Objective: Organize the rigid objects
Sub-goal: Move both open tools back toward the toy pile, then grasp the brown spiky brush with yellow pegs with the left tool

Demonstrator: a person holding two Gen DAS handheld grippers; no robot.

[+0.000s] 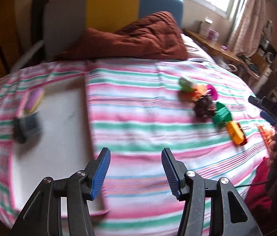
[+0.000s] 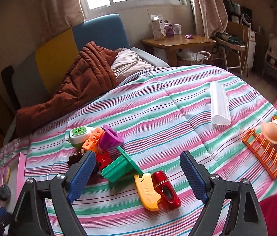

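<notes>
Small plastic toys lie in a cluster on the striped bedspread: a green-white gadget [image 2: 77,135], an orange block [image 2: 92,138], a purple cup [image 2: 110,137], a green piece [image 2: 121,166], a yellow piece [image 2: 147,191] and a red piece [image 2: 166,189]. My right gripper [image 2: 137,174] is open and empty just above the green and yellow pieces. My left gripper [image 1: 135,171] is open and empty over bare bedspread, beside a white tray [image 1: 59,137] that holds a dark object [image 1: 27,126] and a purple-yellow one [image 1: 34,98]. The toy cluster [image 1: 207,104] lies to its right.
An orange rack [image 2: 262,153], a peach suction-cup piece [image 2: 271,134] and a clear tube [image 2: 220,104] lie on the bed at the right. A brown quilt [image 2: 75,86] is bunched at the headboard. A wooden table [image 2: 177,40] stands beyond the bed.
</notes>
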